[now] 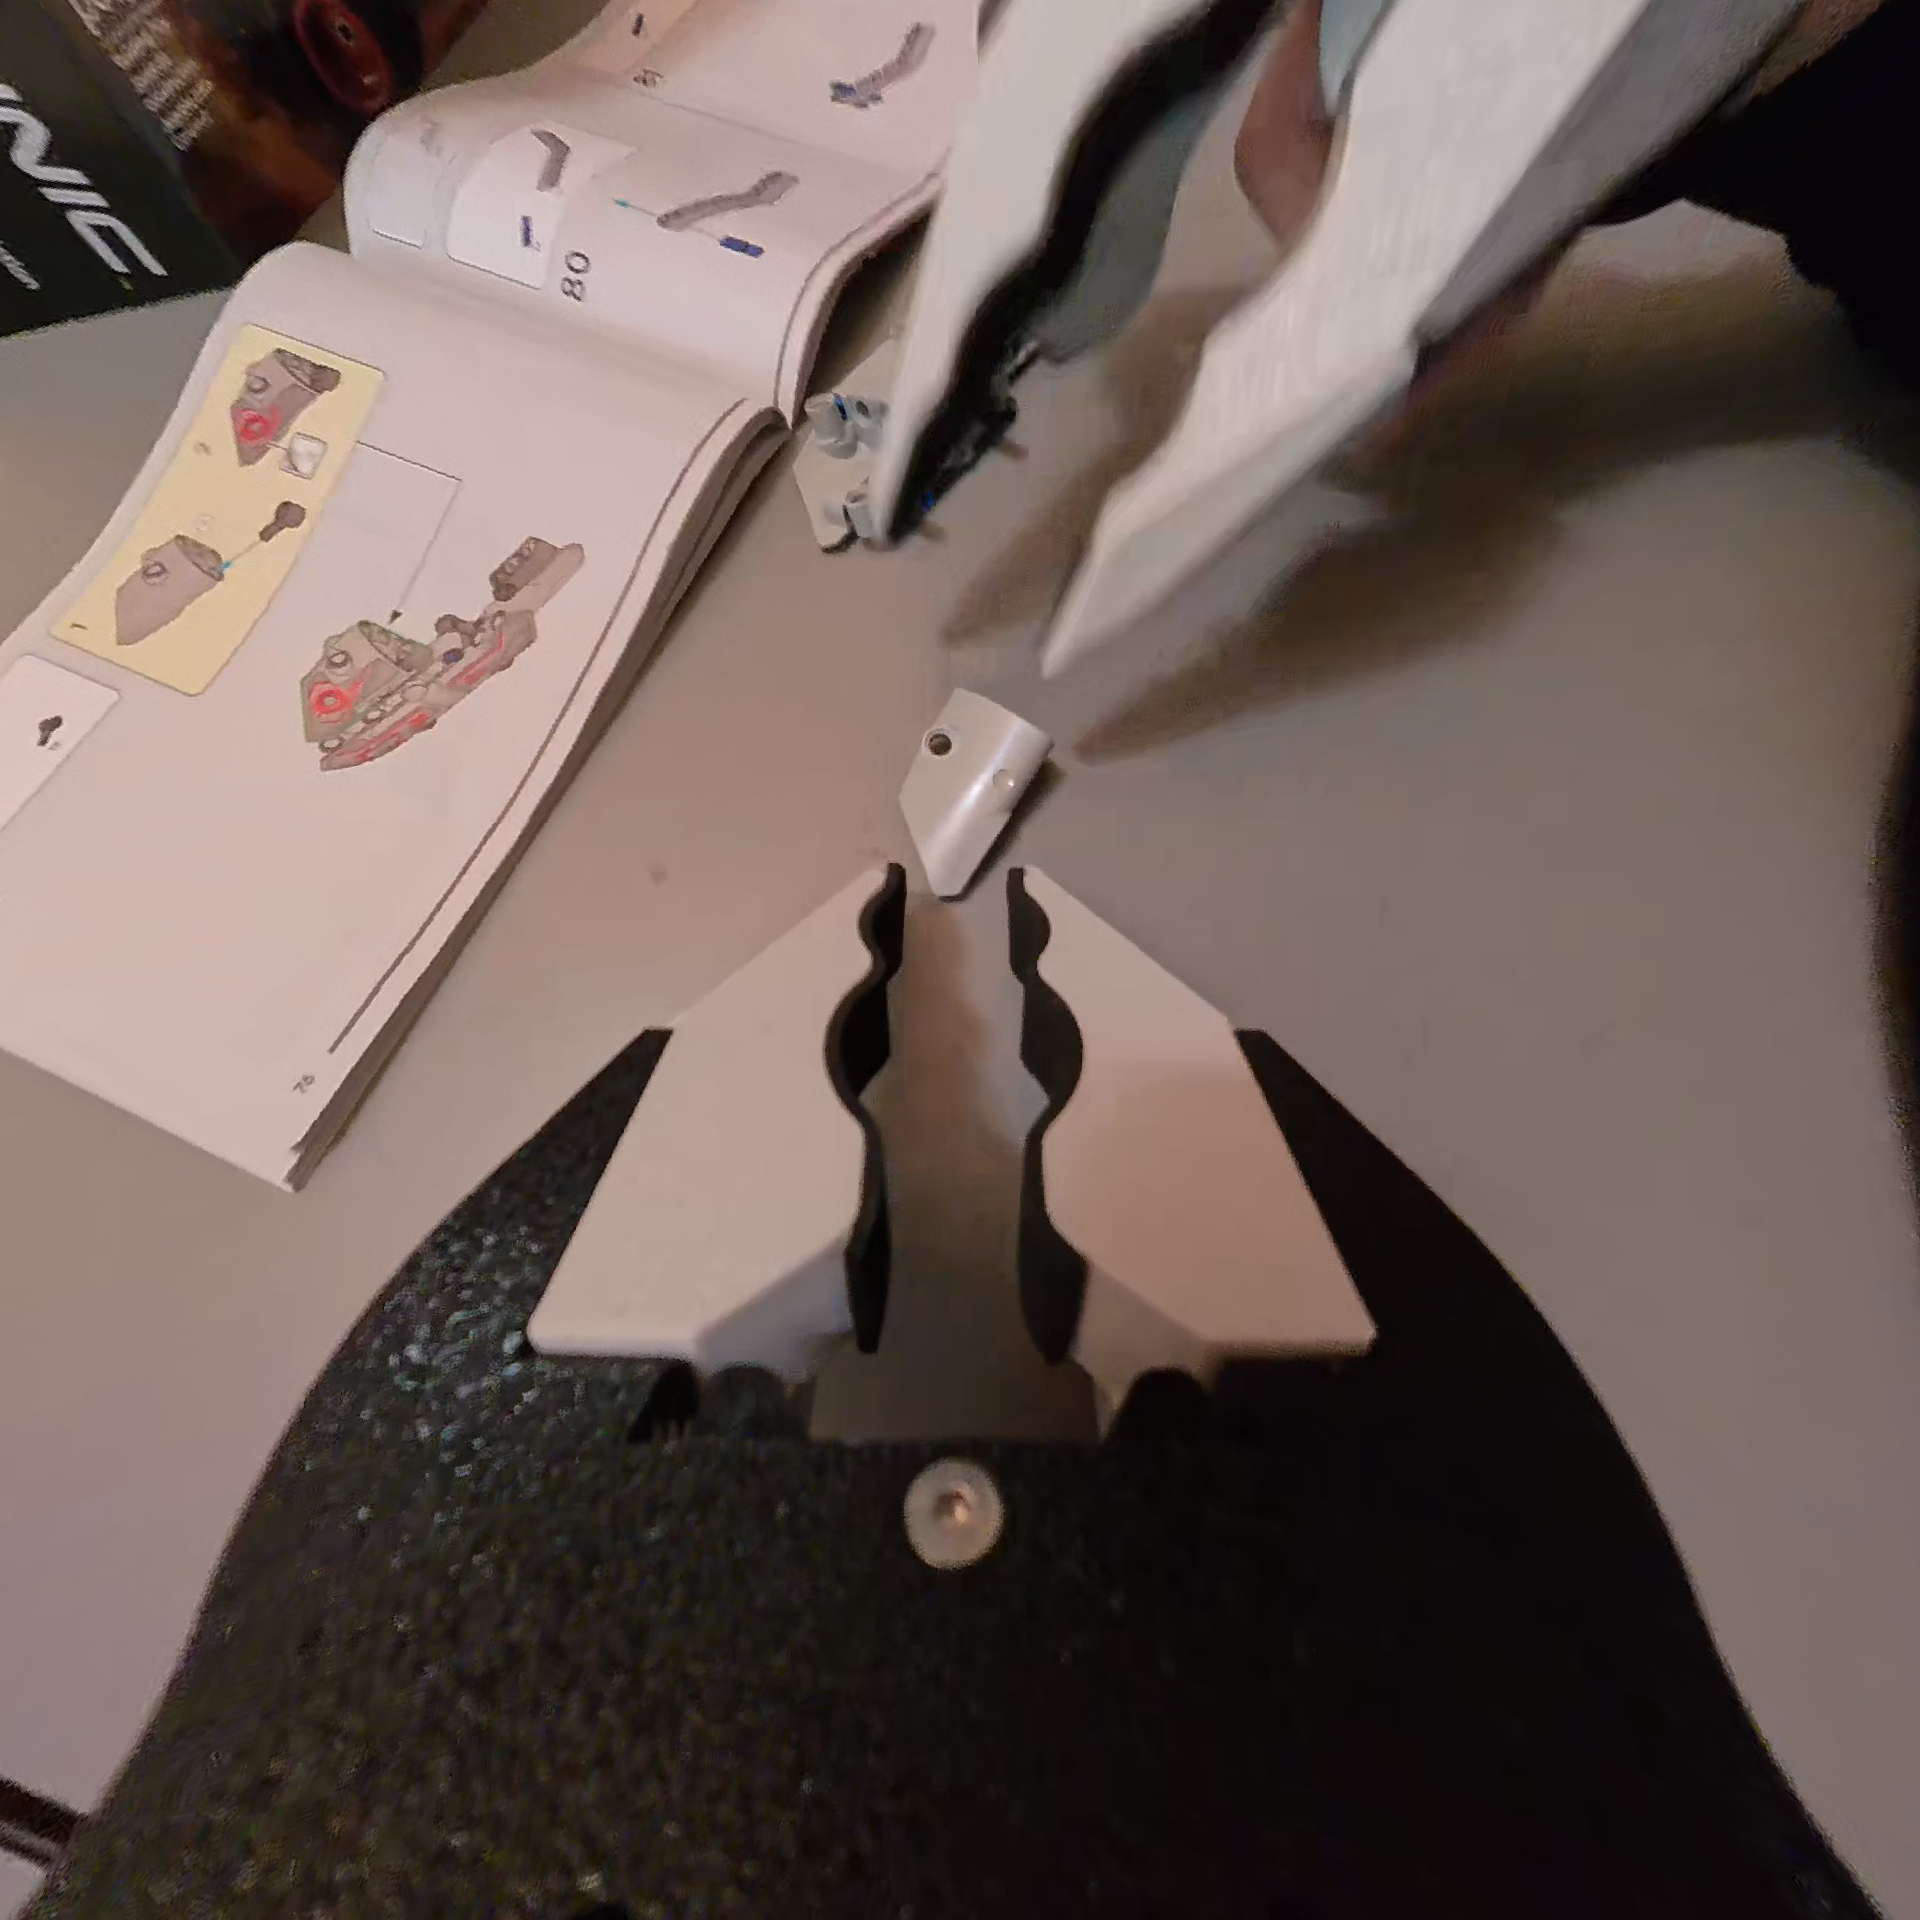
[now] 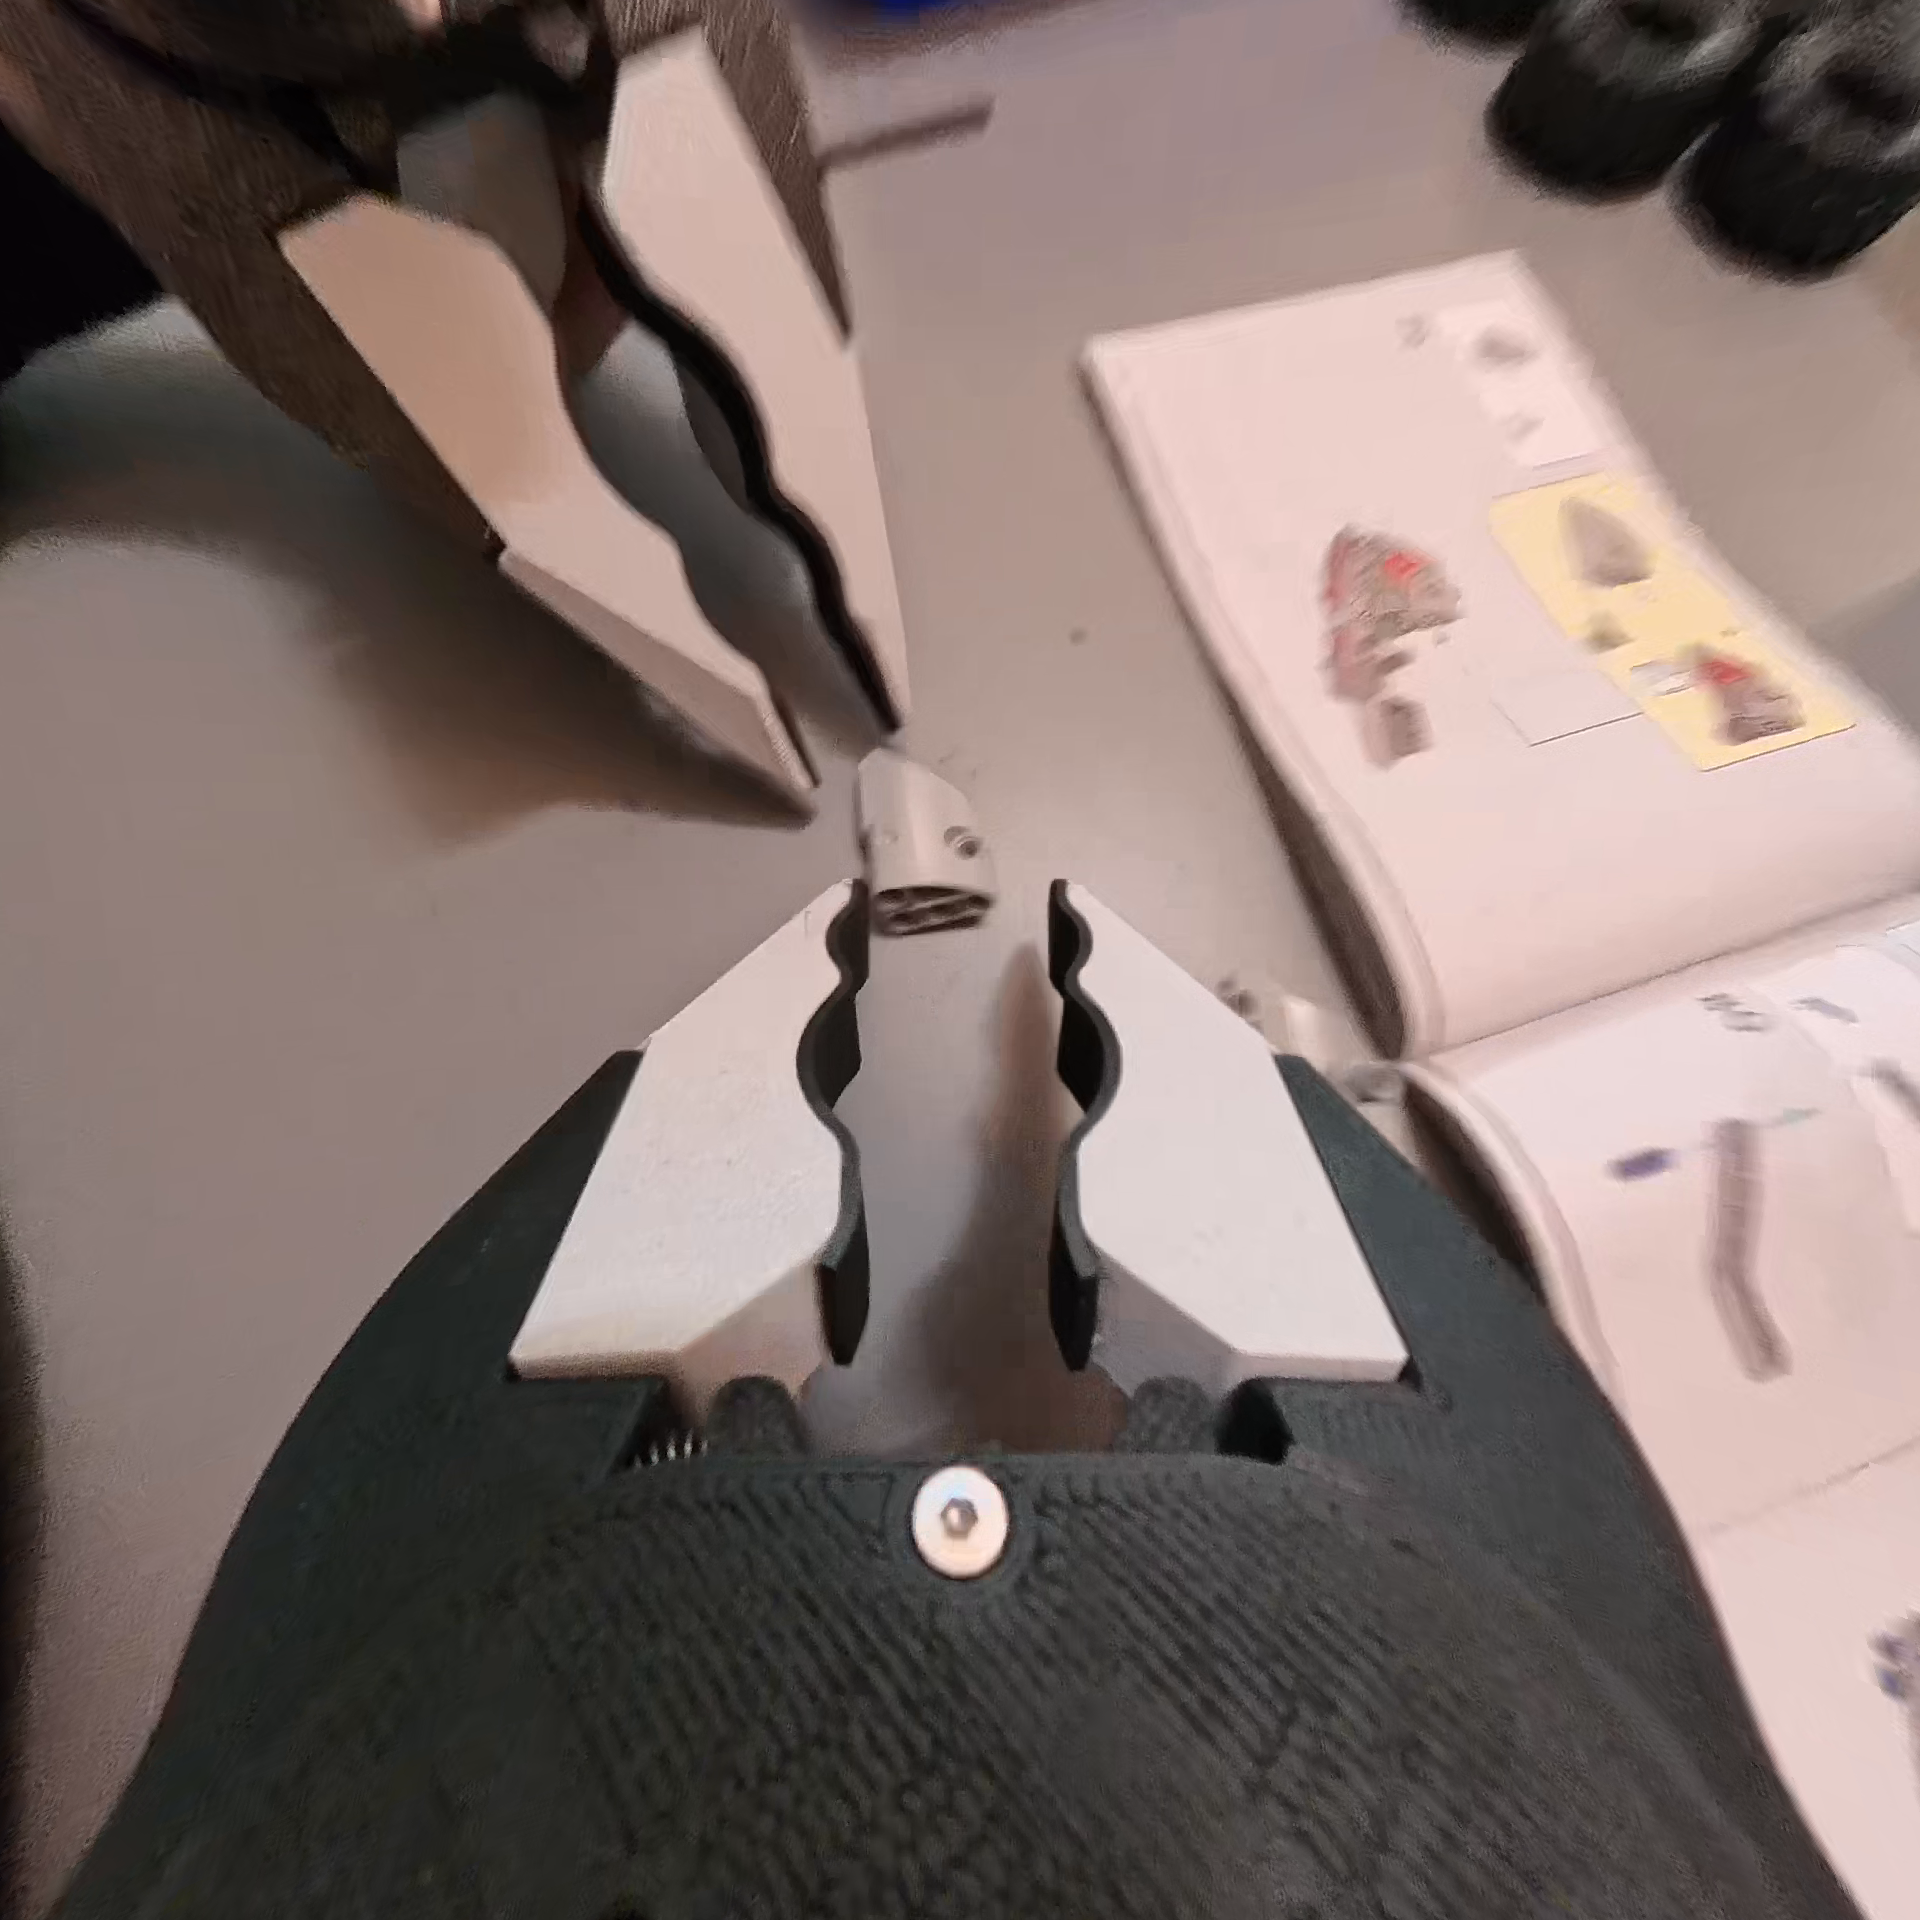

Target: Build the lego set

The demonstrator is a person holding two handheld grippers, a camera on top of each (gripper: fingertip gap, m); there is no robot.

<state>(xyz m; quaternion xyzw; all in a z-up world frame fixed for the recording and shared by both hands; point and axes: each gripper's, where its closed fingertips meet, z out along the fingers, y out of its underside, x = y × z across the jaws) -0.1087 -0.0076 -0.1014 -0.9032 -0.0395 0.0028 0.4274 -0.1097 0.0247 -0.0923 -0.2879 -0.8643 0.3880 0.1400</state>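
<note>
A small white lego panel (image 1: 971, 790) lies on the grey table (image 1: 1455, 1039), just ahead of the left gripper (image 1: 954, 883) and the right gripper (image 2: 956, 896), between their facing tips. Both grippers' fingers are spread, holding nothing. An open instruction booklet (image 1: 436, 582) lies beside them.

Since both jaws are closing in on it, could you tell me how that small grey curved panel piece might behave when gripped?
The grey panel piece looks like rigid moulded plastic, so it probably won't flex. Its glossy curved top may let it slip or squirt out between the jaws. Small and apparently hollow underneath, it is likely very light and could skid on the smooth table if nudged.
</note>
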